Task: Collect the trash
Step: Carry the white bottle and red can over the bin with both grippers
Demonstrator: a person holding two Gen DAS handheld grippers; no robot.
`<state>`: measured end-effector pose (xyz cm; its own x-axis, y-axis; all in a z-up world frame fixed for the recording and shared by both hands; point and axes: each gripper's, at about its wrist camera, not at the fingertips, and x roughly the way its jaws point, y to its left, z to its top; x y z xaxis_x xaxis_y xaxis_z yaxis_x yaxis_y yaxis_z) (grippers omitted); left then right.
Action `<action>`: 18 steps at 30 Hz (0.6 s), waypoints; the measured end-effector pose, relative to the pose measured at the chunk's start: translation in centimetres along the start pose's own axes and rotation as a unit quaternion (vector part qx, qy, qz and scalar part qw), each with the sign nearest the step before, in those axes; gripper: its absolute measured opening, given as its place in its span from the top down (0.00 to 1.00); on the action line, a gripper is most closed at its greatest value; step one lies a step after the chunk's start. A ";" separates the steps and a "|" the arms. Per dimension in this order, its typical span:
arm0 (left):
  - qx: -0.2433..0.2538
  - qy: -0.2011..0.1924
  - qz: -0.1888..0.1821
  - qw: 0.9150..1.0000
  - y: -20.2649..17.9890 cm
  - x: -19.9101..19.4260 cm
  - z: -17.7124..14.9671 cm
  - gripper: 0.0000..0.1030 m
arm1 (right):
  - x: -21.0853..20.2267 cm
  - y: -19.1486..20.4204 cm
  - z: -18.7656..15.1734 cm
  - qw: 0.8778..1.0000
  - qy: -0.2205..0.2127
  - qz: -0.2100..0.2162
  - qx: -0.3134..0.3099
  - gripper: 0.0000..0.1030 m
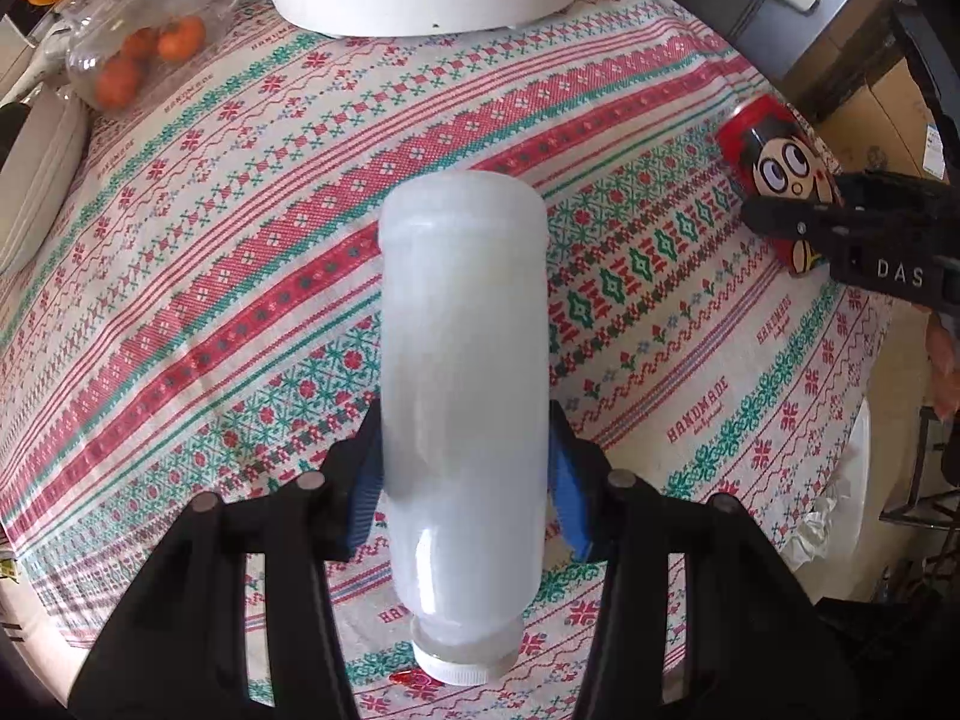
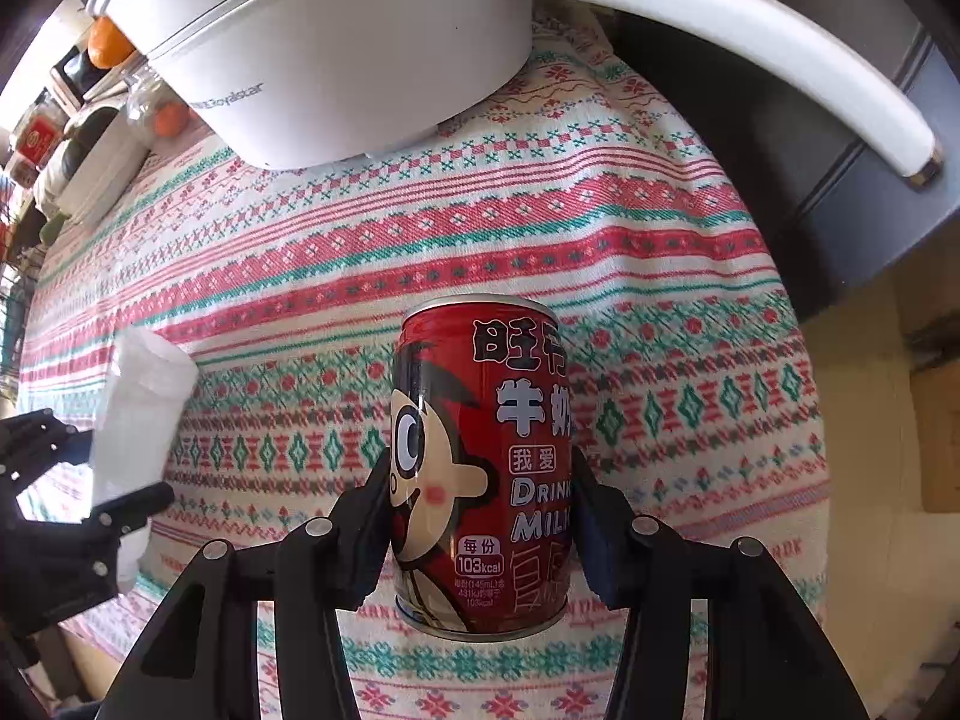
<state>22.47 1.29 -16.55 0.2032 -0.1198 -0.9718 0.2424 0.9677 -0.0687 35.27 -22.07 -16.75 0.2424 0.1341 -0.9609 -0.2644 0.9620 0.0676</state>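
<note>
white pot [image 2: 336,60] | patterned tablecloth [image 1: 240,276] | glass jar [image 1: 144,42], oranges inside

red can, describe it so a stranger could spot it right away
On the patterned red-and-green tablecloth, below the big white cooker pot, the small red metal drink can sits between the right gripper fingers. Unlike the cloudy white plastic bottle nearby, it bears a wide-eyed cartoon face.

Milky white bottle [image 1: 465,396], red cartoon-face can [image 2: 480,468], red-green patterned tablecloth [image 1: 240,252].

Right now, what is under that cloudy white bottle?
The patterned tablecloth lies under the white bottle, which the left claw grips at both sides. The cloth directly beneath the bottle is covered, so anything there is hidden.
</note>
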 end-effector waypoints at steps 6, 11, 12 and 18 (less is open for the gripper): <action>-0.029 -0.050 -0.032 0.998 0.4 -4.7 -3.5 0.51 | -4.5 1.2 -3.8 0.999 -0.044 -0.010 -0.018 0.48; -0.034 -0.087 -0.052 0.994 -0.3 -8.9 -6.3 0.51 | -9.1 1.6 -7.6 0.997 -0.077 -0.002 -0.025 0.48; -0.034 -0.095 -0.055 0.993 -1.2 -9.5 -6.8 0.51 | -9.9 1.6 -8.1 0.996 -0.082 0.000 -0.026 0.48; -0.026 -0.127 -0.078 0.988 -4.4 -13.3 -10.2 0.51 | -14.2 1.9 -12.9 0.993 -0.110 0.014 -0.025 0.48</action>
<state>9.06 0.93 -5.66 0.4010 -0.3146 -0.8604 0.2420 0.9422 -0.2318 19.28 -25.17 -6.46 0.4315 0.2144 -0.8763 -0.3184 0.9450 0.0744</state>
